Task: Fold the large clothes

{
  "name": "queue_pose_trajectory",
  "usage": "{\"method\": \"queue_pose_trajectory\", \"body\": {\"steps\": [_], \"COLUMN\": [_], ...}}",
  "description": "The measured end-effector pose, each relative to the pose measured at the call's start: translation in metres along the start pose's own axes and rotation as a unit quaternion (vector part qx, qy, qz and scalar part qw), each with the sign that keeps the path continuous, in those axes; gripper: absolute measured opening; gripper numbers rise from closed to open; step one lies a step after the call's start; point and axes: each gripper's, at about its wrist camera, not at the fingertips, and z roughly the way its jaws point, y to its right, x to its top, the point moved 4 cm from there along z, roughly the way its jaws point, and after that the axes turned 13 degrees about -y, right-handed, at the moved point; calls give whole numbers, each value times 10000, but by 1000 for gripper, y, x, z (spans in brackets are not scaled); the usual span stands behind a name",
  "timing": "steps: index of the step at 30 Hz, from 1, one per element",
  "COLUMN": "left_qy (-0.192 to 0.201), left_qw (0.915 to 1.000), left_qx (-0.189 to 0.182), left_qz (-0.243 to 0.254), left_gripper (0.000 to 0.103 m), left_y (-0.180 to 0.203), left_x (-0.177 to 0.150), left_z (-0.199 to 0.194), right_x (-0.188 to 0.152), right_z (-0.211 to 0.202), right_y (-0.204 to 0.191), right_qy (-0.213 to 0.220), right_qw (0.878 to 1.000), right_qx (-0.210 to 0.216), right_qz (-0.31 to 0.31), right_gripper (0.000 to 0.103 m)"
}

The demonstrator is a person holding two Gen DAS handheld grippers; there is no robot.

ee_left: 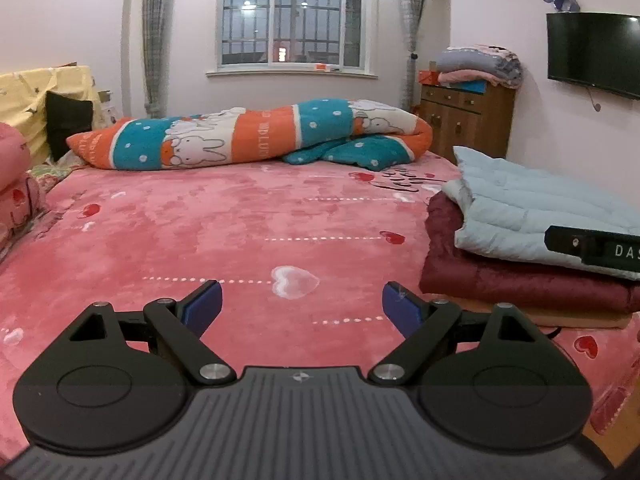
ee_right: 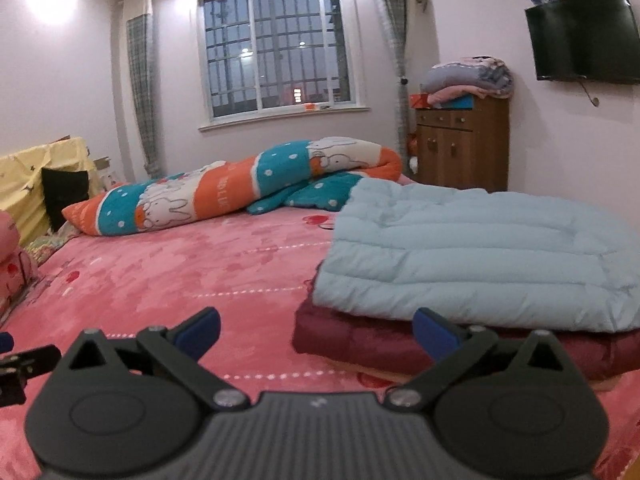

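Note:
A folded light-blue quilted coat (ee_right: 480,256) lies on top of a folded dark-red garment (ee_right: 360,340) at the right side of the pink bed (ee_right: 180,272). Both also show in the left wrist view, the blue coat (ee_left: 532,208) over the red garment (ee_left: 500,280), with an orange layer under them. My left gripper (ee_left: 302,304) is open and empty, hovering above the bedspread left of the stack. My right gripper (ee_right: 316,330) is open and empty, its right fingertip (ee_right: 432,330) close to the stack's front edge. Part of the right gripper (ee_left: 592,248) shows over the stack.
A rolled orange-and-teal rabbit-print duvet (ee_left: 256,136) lies across the far side of the bed. A wooden cabinet (ee_right: 464,144) with folded blankets stands at the back right, a TV (ee_right: 580,36) on the wall. Yellow-covered boxes (ee_left: 40,96) and pink bedding stand at the left.

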Motion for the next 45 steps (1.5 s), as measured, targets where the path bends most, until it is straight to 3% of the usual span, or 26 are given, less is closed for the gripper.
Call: {"method": "queue_pose_trajectory", "body": {"steps": [12,28,45], "left_qy": [171,151,-132], "left_qw": [9991,9964,9975], "left_qx": [306,627,383], "left_qz": [-233,-542,-571], "left_gripper": [103,103,103], "left_y": [4,-2,-10], "left_x": [2,-2,-12], "left_z": [3,14,25], "right_x": [-15,-23,-32], "right_z": [8,15,31], "right_y": [-45,-65,-70], "right_qy": [-168,-238,-424], "right_qw": [9986,9972,9965], "right_qx": [92,212,259], "right_qz": [-487,-677,-678], "right_gripper": [102,102,102]}}
